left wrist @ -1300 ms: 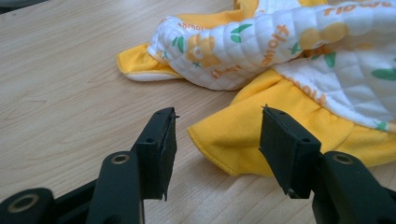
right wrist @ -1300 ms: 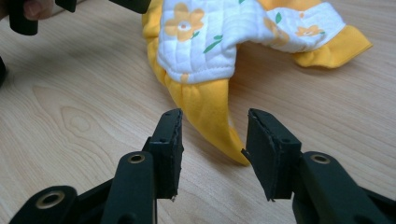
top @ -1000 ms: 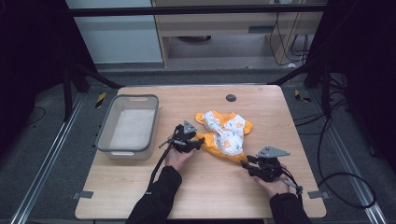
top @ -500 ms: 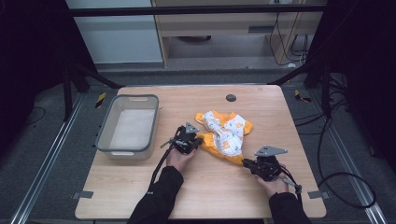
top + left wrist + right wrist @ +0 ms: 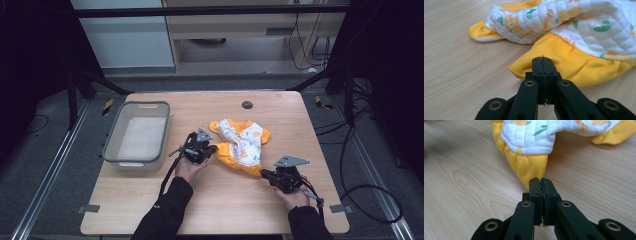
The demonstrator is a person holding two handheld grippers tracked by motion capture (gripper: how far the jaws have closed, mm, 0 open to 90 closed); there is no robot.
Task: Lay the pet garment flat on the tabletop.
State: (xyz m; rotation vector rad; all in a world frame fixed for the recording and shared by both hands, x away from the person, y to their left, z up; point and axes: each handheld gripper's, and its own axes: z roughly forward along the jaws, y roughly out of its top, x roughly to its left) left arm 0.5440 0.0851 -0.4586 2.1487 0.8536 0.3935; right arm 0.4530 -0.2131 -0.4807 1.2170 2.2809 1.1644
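A small quilted cloth (image 5: 243, 141), white with orange and green prints and a yellow frill, lies crumpled at the middle of the wooden table (image 5: 225, 210). My left gripper (image 5: 214, 149) is at its left side. In the left gripper view the black jaws (image 5: 542, 60) are shut, pinching the hem of the yellow frill (image 5: 574, 65). My right gripper (image 5: 263, 173) is at the cloth's near right corner. In the right gripper view its jaws (image 5: 541, 181) are shut on the tip of the yellow corner (image 5: 529, 167). The cloth rests on the table between the two grippers.
A grey plastic bin (image 5: 112, 150) stands on the table's left part, next to the left hand. A dark round hole (image 5: 247, 104) sits near the far edge. Bare wood lies in front of the cloth and to its right.
Both grippers' jaws have drawn together at the cloth's edges. The left hand has shifted only slightly, the right hand has kept still, and the cloth lies as before.
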